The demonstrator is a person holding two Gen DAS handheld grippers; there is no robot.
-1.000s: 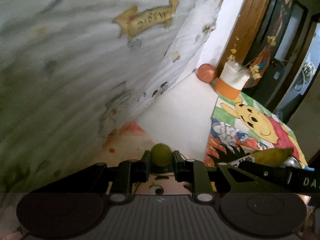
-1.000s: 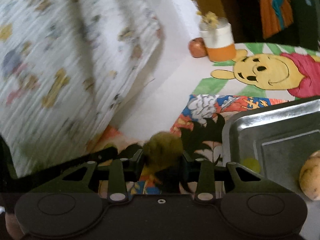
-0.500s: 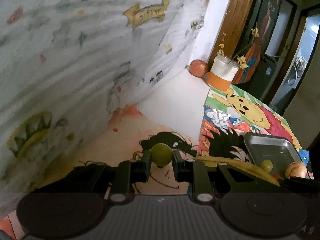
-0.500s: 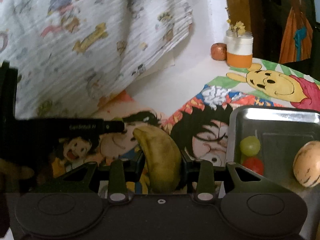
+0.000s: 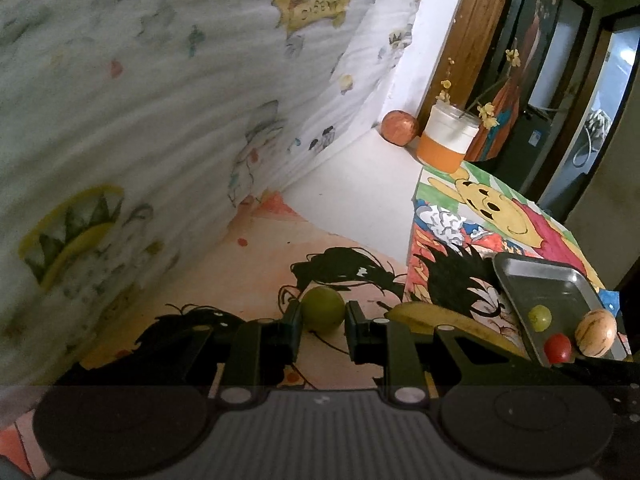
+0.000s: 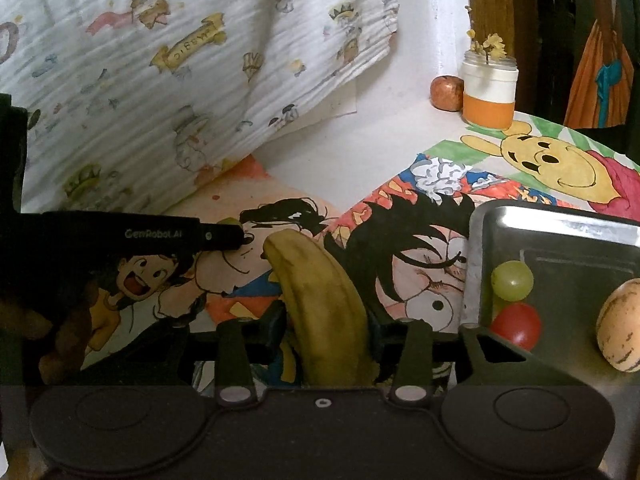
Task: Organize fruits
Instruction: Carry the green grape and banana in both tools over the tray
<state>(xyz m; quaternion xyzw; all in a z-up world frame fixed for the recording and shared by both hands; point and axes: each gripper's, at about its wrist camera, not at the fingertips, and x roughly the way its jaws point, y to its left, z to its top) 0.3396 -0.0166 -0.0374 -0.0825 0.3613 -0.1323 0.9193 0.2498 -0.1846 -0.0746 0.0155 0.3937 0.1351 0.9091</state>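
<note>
Cartoon-print table (image 6: 312,168) | left gripper (image 5: 322,317) clamps green fruit (image 5: 322,311), left of tray (image 5: 560,280) | right gripper (image 6: 326,326) jaws opening around banana (image 6: 320,300), beside tray | risk: banana slips onto table, missing tray

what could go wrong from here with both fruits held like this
1. The right claw has its jaws opening around the banana, which lies beside the metal tray, not in it; released here, it likely stays on the mat.
2. The left claw pinches a round green fruit; it may roll once let go.
3. The tray already holds a grape, a cherry tomato and a striped fruit, so the long banana may knock them.
</note>
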